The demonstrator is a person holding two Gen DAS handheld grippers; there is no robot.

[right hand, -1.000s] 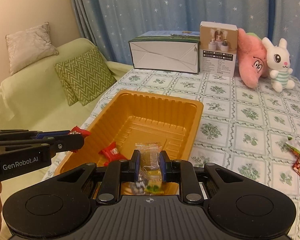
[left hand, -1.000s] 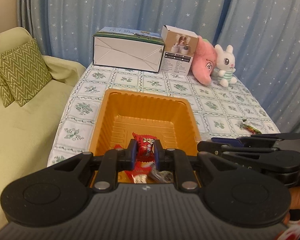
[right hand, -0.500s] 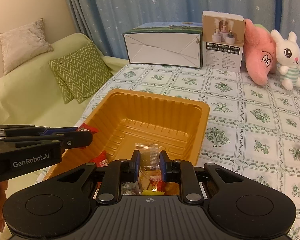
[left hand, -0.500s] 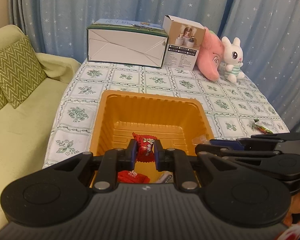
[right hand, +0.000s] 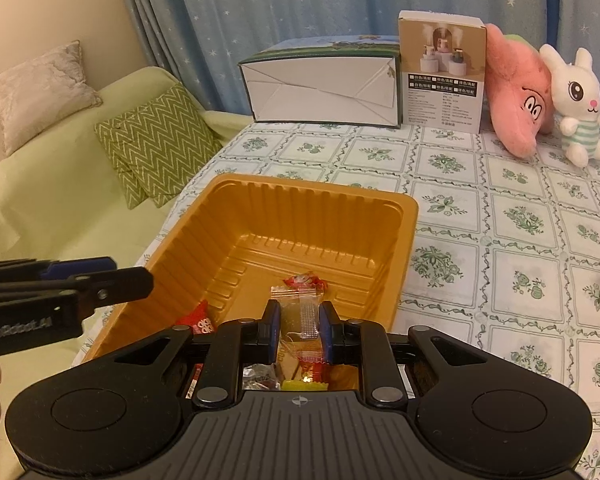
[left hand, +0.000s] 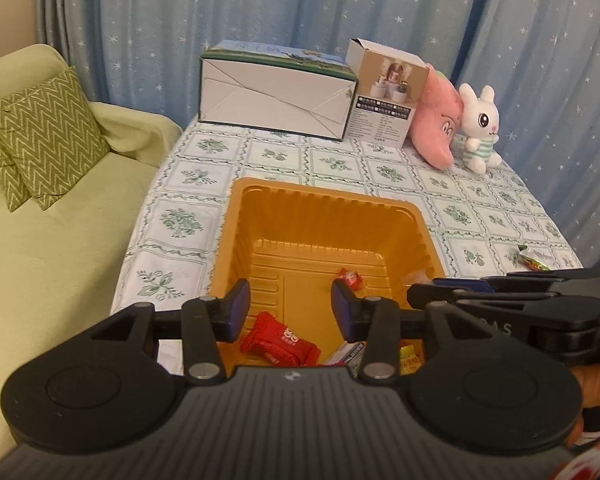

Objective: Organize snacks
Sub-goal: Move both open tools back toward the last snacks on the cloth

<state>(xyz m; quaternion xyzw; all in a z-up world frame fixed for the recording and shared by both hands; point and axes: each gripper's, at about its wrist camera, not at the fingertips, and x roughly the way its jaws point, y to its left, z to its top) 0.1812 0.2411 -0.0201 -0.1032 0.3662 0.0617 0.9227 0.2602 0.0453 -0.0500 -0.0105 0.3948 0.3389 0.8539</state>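
Observation:
An orange plastic tray (left hand: 324,208) (right hand: 404,216) sits on the patterned tablecloth. My left gripper (left hand: 291,304) is open and empty above the tray's near end. A small red candy (left hand: 351,279) (right hand: 302,281) lies on the tray floor, and a larger red packet (left hand: 280,342) (right hand: 200,320) lies near the front with other wrapped snacks. My right gripper (right hand: 299,322) is shut on a clear-wrapped snack (right hand: 300,312) over the tray; it shows from the side in the left wrist view (left hand: 424,294). More snacks (left hand: 534,258) lie on the table at the right.
A white carton (left hand: 276,92), a small product box (left hand: 384,100), a pink plush (left hand: 436,128) and a white rabbit plush (left hand: 480,128) stand at the table's far edge. A green sofa with zigzag cushions (left hand: 40,140) is on the left.
My left gripper has opened and the small red candy it held has dropped onto the tray floor. My right gripper still holds the clear-wrapped snack.

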